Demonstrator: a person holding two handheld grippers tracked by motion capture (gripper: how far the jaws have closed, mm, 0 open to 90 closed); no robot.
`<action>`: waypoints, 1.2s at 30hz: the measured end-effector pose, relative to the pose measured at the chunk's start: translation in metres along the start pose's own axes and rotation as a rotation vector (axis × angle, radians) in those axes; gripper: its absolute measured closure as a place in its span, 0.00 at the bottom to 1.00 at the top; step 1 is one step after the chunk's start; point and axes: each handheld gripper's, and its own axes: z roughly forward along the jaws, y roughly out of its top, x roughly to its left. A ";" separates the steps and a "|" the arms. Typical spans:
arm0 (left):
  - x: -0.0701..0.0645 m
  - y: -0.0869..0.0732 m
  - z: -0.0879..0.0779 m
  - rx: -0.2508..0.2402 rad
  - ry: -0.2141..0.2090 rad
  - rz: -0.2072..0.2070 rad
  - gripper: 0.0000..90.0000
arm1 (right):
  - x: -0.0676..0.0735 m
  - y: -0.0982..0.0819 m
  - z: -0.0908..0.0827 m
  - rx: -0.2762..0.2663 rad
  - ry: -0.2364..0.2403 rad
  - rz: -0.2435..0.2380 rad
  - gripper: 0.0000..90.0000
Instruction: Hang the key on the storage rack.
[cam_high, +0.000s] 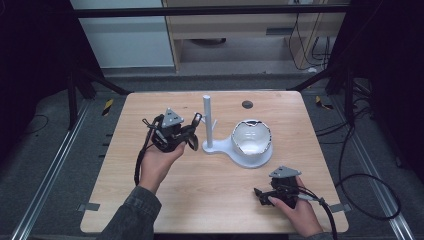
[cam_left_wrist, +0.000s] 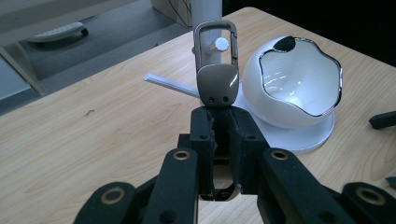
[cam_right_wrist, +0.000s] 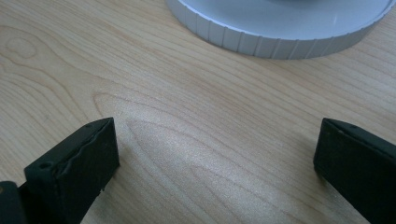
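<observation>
Bowl (cam_high: 252, 137) on stand base (cam_high: 227, 148), right of post (cam_high: 207, 122); table (cam_high: 210, 195) beneath.

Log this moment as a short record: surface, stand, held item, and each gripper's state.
surface: wooden table
stand: white post with pegs, joined to a round base under a white bowl
held item: brown clip with a metal loop, upright, loop framing a peg tip
left gripper: shut on the clip, near the post
right gripper: open, low over bare table beside the base
</observation>
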 end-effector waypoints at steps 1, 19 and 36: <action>0.000 0.000 0.001 0.001 -0.002 -0.001 0.89 | 0.000 0.000 0.000 0.000 0.000 0.000 0.01; -0.003 -0.001 0.015 -0.002 0.002 -0.009 0.89 | 0.000 0.000 0.000 0.002 0.000 0.002 0.01; -0.004 -0.003 0.024 -0.002 0.020 -0.002 0.89 | 0.000 -0.001 -0.001 0.002 -0.003 0.002 0.01</action>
